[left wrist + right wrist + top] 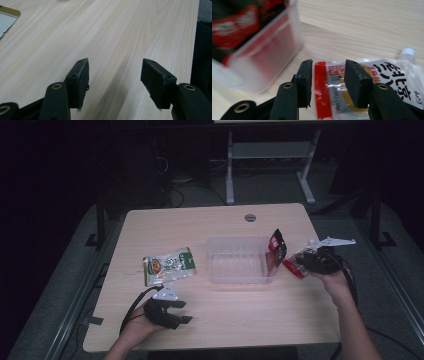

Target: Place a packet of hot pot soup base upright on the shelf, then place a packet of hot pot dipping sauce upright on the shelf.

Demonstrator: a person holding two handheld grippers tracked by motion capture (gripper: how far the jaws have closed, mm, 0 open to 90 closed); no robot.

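Spouted pouch [295, 266], red and white with a white cap, lies on the table [250, 315] just right of the clear plastic tub [237, 260] in the high view, under the front of the right gripper [300, 262]. A red-and-black packet [276, 246] leans upright at the tub's right wall. A green-and-white sachet [168, 266] lies flat to the left of the tub, well apart from it. The left gripper [184, 311] rests low near the table's near edge, in front of the sachet, held in the person's left hand [137, 325].

Left gripper view: the left gripper [113, 75] has its jaws set wide apart over bare wood, with nothing between them. One corner of the sachet [6, 18] shows at the upper left.

Right gripper view: the right gripper [328, 82] straddles the red-striped end of the pouch [387, 80], which lies flat on the wood, its white cap at the far right. The jaws stand at a middling gap; whether the pads press the pouch cannot be told (a sliver of space shows beside each pad). The tub [262, 57] stands close at the left, blurred, with the red-and-black packet [237, 27] seen through and above its wall.
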